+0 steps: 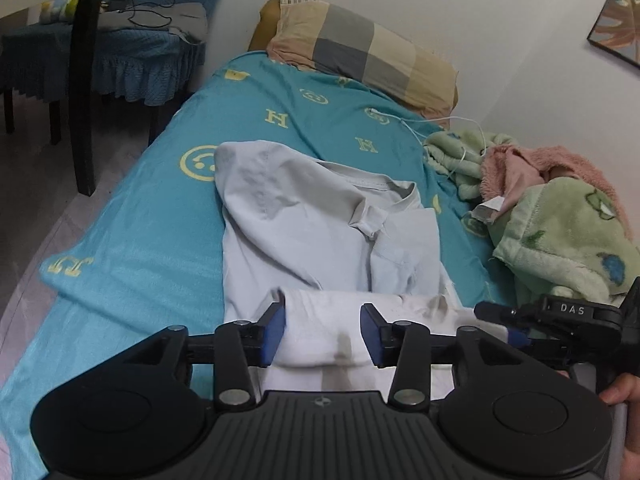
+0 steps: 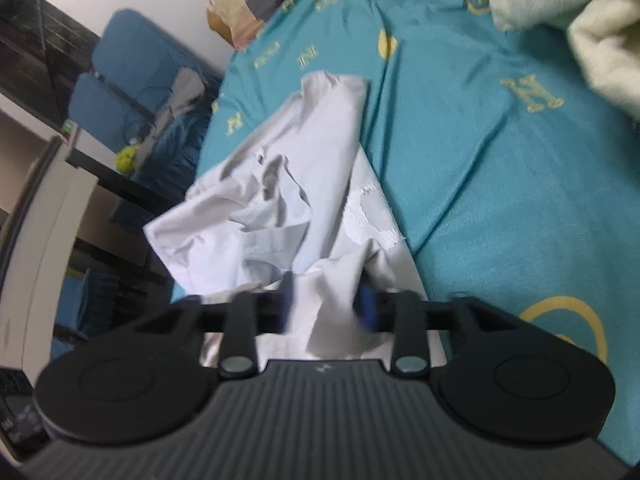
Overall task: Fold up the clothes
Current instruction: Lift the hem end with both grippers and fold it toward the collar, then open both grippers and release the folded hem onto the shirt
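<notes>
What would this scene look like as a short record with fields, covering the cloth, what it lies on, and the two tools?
garment: pale grey-white cotton shirt, crumpled, partly folded, collar away from the cameras
surface: teal bedsheet with yellow letters and smiley faces
left gripper: blue pads apart, shirt hem between them, not pinched
right gripper: blurred; shirt fabric bunched between its pads, grip cannot be told
head of bed: checked beige and grey pillow
beside the shirt: fluffy green and pink blanket, heaped by the wall
</notes>
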### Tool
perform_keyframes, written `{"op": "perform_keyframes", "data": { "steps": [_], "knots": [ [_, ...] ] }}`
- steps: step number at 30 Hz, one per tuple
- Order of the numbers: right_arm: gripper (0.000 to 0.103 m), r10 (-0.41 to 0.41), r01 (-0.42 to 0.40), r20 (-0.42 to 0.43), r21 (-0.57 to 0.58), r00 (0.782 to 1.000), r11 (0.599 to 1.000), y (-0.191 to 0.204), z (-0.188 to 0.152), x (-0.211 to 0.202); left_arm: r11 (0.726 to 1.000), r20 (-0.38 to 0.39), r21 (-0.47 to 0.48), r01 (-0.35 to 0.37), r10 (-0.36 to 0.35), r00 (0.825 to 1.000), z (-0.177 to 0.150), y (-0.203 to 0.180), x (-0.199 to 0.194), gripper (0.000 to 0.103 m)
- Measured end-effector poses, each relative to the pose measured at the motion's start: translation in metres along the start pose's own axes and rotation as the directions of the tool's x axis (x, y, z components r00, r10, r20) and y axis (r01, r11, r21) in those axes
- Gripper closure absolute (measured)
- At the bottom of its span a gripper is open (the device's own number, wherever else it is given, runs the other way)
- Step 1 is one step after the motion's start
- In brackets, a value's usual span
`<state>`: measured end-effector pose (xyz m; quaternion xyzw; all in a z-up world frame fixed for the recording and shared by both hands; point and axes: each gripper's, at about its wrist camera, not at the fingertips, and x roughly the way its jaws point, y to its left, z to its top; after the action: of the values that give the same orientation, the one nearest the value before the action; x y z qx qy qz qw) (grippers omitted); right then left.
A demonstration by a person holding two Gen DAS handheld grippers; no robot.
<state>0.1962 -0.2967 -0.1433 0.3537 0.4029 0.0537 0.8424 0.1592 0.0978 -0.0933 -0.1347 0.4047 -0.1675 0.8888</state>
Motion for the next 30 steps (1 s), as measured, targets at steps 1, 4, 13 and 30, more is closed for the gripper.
{"op": "perform_keyframes", "data": {
  "steps": [1,4,13,30],
  "knots": [
    [0.054,0.006,-0.006,0.007,0.000,1.000,1.000,0.000,-0.002,-0.007,1.000,-0.003,-0.001,0.001,-0.001,1.000,-0.006,-0.001,-0.007,0.057],
    [0.054,-0.020,0.020,0.008,-0.025,1.000,0.999,-0.001,-0.012,-0.026,0.999,-0.032,0.027,-0.042,0.043,0.999,-0.025,-0.004,-0.019,0.056],
    [0.054,-0.162,0.154,-0.028,-0.195,0.986,0.969,-0.001,-0.049,-0.030,0.996,-0.141,0.054,-0.068,0.075,0.987,-0.058,-0.004,-0.004,0.066],
    [0.098,-0.292,0.275,0.020,-0.407,0.956,0.871,0.015,-0.068,-0.014,0.991,-0.117,0.091,-0.094,0.104,0.988,-0.057,-0.011,-0.020,0.099]
  ]
}}
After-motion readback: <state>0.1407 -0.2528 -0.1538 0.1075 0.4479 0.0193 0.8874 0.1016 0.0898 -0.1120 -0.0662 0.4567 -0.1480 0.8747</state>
